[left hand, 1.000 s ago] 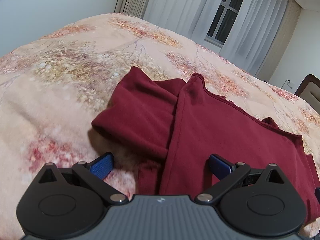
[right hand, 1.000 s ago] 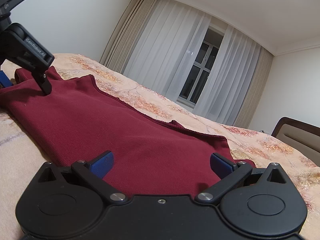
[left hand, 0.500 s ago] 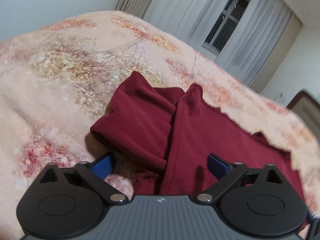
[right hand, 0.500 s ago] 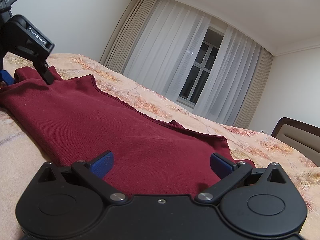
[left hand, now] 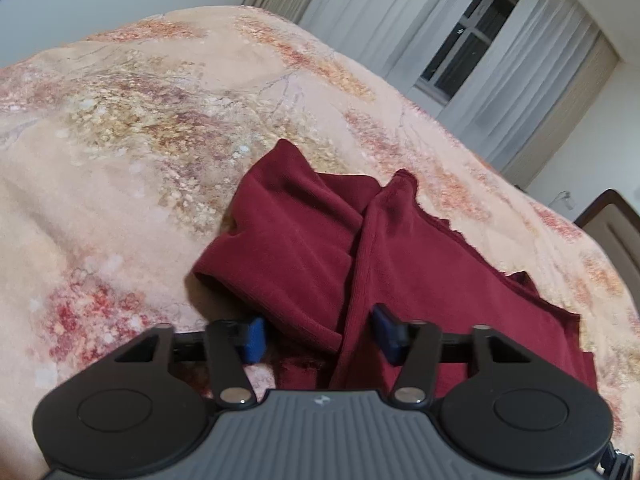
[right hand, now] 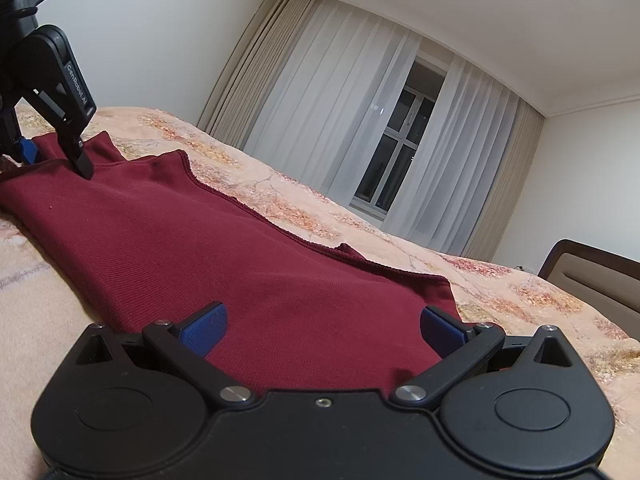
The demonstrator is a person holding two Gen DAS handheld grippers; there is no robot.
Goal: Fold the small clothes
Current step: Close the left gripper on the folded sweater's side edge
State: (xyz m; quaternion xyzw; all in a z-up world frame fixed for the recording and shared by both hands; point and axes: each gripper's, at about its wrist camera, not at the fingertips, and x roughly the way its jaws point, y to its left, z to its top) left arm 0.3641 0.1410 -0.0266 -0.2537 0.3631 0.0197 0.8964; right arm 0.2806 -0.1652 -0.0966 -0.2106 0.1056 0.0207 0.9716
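Observation:
A dark red knit garment (left hand: 420,264) lies flat on the bed, its sleeve (left hand: 288,232) folded across at the left end. My left gripper (left hand: 322,336) points down at that end. Its jaws are closing, with the sleeve's hem and the body's folded edge between the blue pads (left hand: 256,340), which do not visibly press the cloth. From the right wrist, the left gripper (right hand: 56,160) stands at the garment's far left corner. My right gripper (right hand: 322,330) is wide open and low over the garment's (right hand: 224,248) near right end, with cloth between its pads.
The floral peach bed cover (left hand: 120,160) spreads all around the garment. A padded headboard (right hand: 592,276) stands at the right. Sheer curtains over a dark window (right hand: 400,152) hang behind the bed's far side.
The left gripper's blue pads have come much closer together around the folded edge, and its view has rolled slightly. The right gripper has stayed still and wide.

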